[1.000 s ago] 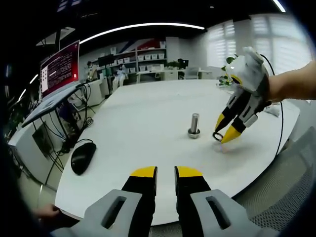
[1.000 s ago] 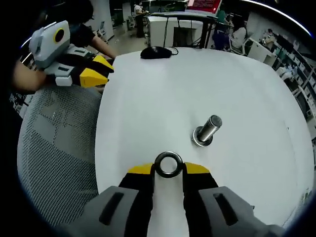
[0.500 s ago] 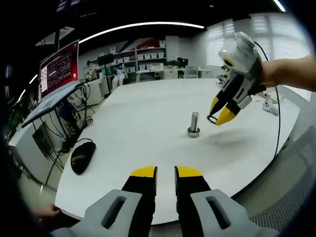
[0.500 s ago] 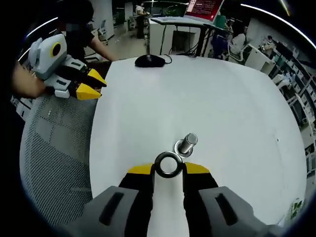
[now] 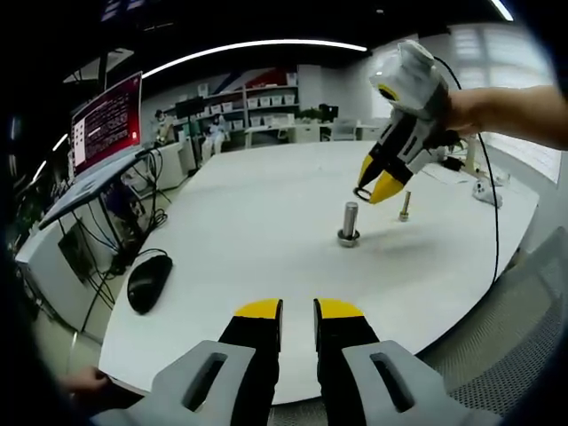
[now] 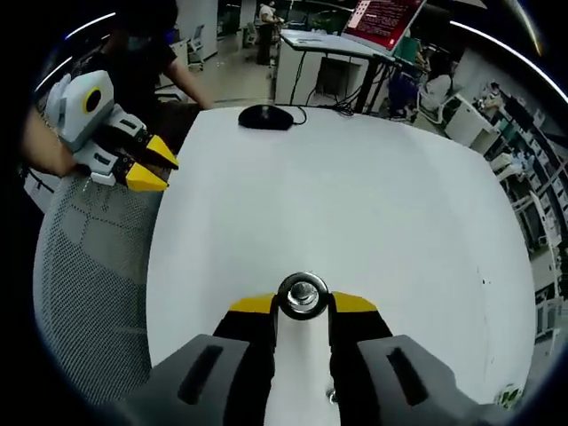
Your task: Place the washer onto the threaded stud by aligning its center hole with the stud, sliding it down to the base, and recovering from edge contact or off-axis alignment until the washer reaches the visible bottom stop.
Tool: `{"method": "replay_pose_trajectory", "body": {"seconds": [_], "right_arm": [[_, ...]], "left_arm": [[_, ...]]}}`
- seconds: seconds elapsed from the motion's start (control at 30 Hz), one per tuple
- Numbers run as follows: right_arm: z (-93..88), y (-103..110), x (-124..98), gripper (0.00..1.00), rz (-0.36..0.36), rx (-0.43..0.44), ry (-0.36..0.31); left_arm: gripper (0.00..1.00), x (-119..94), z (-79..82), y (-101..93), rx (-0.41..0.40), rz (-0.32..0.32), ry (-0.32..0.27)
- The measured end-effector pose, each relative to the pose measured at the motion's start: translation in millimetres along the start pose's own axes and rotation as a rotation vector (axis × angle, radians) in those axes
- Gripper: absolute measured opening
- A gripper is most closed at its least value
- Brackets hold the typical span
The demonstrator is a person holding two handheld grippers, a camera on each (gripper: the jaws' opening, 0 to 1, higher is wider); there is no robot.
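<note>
The threaded stud [image 5: 349, 220] stands upright on its nut base near the middle of the white table [image 5: 266, 222]. My right gripper [image 5: 371, 187] hangs just above and to the right of the stud's top, shut on the dark metal washer [image 5: 361, 193]. In the right gripper view the washer [image 6: 303, 283] sits between my right gripper's [image 6: 303, 303] yellow tips, and the stud's top [image 6: 303, 294] shows through its hole. My left gripper [image 5: 298, 311] stays low at the table's near edge, shut with nothing in it. It appears as the left gripper [image 6: 146, 169] beside the table.
A small bolt [image 5: 405, 206] stands on the table to the right of the stud. A black mouse [image 5: 148, 282] lies at the table's left edge. A monitor [image 5: 106, 120] with cables stands on a desk beyond. A grey mesh chair [image 6: 89, 293] sits by the table's edge.
My right gripper has lifted the washer off the table and carried it over to the stud, so the stud's top now lines up under the washer's hole. The left gripper has not moved.
</note>
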State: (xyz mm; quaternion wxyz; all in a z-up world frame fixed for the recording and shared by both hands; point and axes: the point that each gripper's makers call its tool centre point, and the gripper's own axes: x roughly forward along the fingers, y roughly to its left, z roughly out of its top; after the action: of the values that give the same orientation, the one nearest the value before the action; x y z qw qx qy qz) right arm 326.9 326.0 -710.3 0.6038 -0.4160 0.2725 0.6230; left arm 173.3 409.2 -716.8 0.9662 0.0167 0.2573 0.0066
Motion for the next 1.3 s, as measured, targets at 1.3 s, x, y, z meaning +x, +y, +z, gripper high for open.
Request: {"method": "replay_pose_trajectory", "body": {"seconds": [1.3], "right_arm": [[-30.8,11.7,58.4,0.24,0.146,-0.088,0.256]], "left_arm": [[0.12,0.9,-1.1,1.5,-0.003,0.005,-0.001]]}}
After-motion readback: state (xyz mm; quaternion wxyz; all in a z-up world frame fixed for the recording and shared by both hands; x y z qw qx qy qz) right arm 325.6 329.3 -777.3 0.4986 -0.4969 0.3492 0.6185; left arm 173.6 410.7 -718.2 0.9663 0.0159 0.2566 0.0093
